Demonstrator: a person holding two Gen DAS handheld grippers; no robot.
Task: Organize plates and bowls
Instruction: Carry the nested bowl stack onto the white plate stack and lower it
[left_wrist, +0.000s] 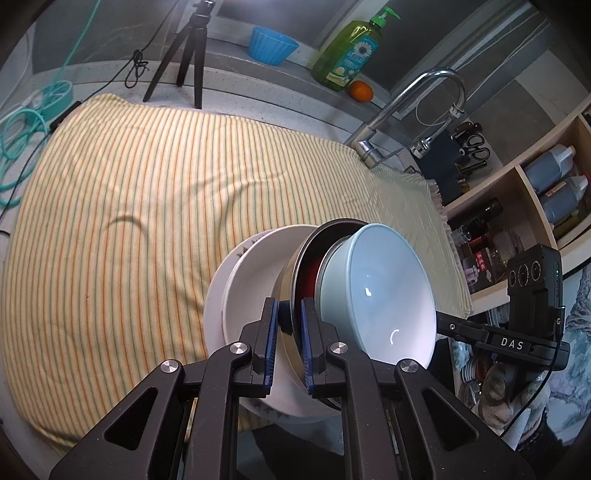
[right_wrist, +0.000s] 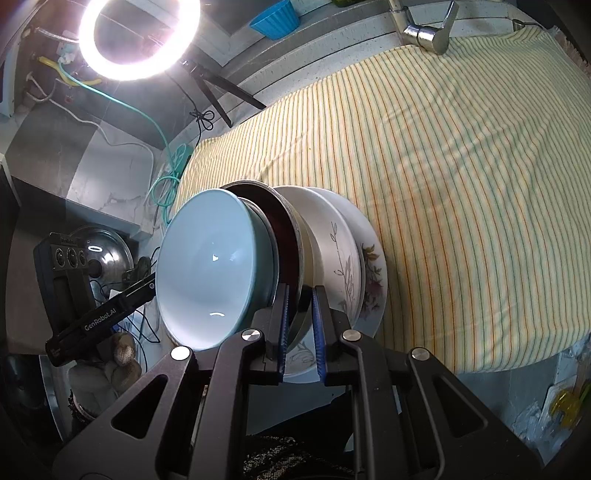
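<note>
A nested stack is held tilted on edge above the striped cloth (left_wrist: 147, 192): a light blue bowl (left_wrist: 384, 295) inside a steel bowl with a red inside (left_wrist: 291, 269), on a white deep plate (left_wrist: 255, 280) and a floral plate (right_wrist: 373, 273). My left gripper (left_wrist: 289, 332) is shut on the steel bowl's rim. My right gripper (right_wrist: 301, 325) is shut on the same rim from the opposite side; the blue bowl (right_wrist: 207, 269) faces left there. Each view shows the other gripper beyond the stack.
A faucet (left_wrist: 413, 107), green soap bottle (left_wrist: 349, 51), orange (left_wrist: 361, 91), blue ribbed bowl (left_wrist: 271, 44) and tripod (left_wrist: 188, 62) stand behind the cloth. Shelves with bottles (left_wrist: 546, 184) are at right. A ring light (right_wrist: 138, 37) and pot lid (right_wrist: 101, 253) are at left.
</note>
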